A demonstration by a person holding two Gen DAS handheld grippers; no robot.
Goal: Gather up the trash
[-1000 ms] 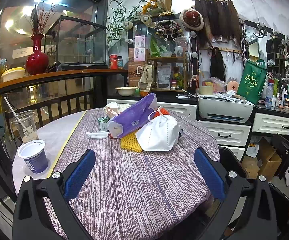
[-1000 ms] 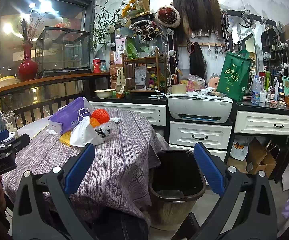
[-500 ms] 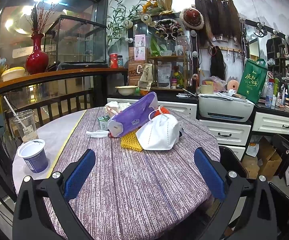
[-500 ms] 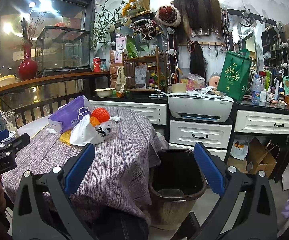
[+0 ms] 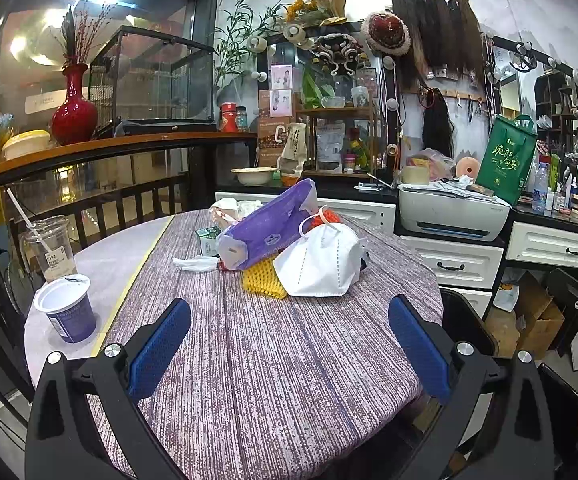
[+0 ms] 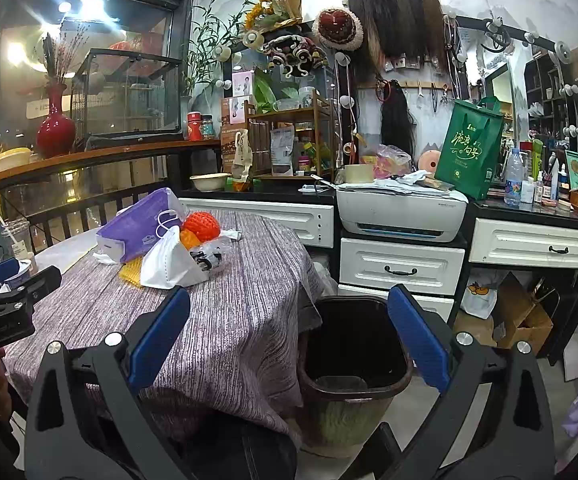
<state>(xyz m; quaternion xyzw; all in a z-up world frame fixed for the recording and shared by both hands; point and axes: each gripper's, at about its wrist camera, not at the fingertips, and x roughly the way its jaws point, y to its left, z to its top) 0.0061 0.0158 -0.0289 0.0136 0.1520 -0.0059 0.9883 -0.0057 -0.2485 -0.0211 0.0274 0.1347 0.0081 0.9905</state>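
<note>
A trash pile lies on the round table: a white face mask, a purple tissue pack, yellow foam netting, an orange net ball and crumpled tissue. A purple yogurt cup and a clear plastic cup with a straw stand at the table's left. A dark waste bin stands on the floor right of the table. My left gripper is open and empty, short of the pile. My right gripper is open and empty, above the bin's near edge.
A white drawer cabinet with a printer stands behind the bin. Cardboard boxes lie on the floor at the right. A railing with a red vase runs behind the table. A green bag stands on the counter.
</note>
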